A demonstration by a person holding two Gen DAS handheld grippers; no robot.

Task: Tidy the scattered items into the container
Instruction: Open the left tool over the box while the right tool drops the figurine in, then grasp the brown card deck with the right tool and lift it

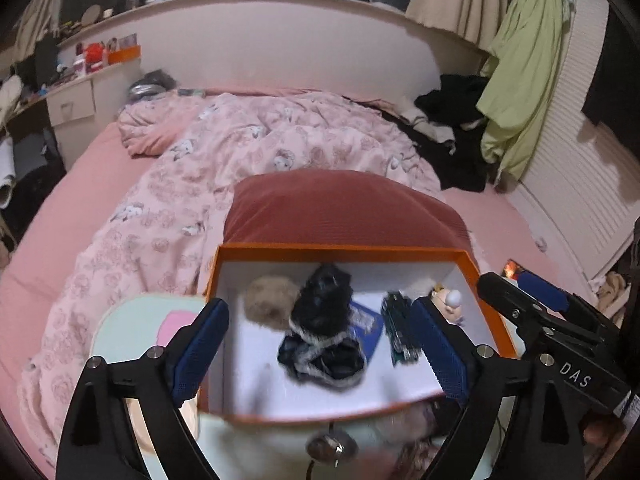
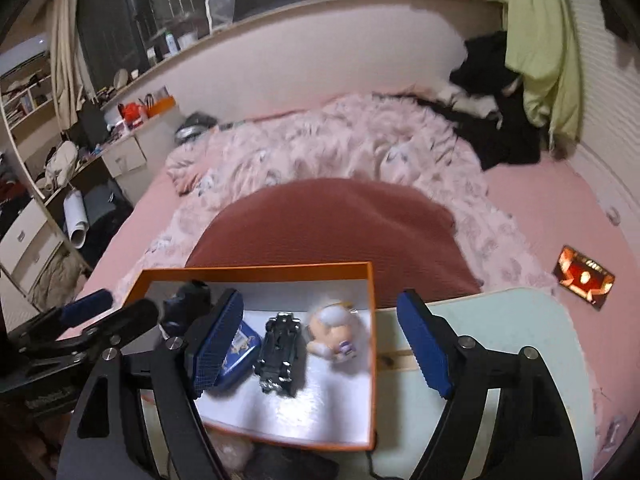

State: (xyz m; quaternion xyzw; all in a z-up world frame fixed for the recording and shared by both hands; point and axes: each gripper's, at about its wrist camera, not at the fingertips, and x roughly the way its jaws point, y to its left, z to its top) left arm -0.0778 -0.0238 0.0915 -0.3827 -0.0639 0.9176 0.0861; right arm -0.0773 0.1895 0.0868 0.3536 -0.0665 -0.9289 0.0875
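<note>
Orange box sits on pale table by the bed. Inside: black furry item, beige puff, blue tin, toy car, small figurine. Left gripper and right gripper: fingers spread, pinching nothing.

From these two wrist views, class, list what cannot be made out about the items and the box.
- Round metallic object, left wrist view: blurred, below the orange box; identity unclear.
- Blue tin, right wrist view: partly hidden by the right gripper.
- Card on the bed: print too small.
- Box's near-left corner: hidden by the left gripper.
</note>
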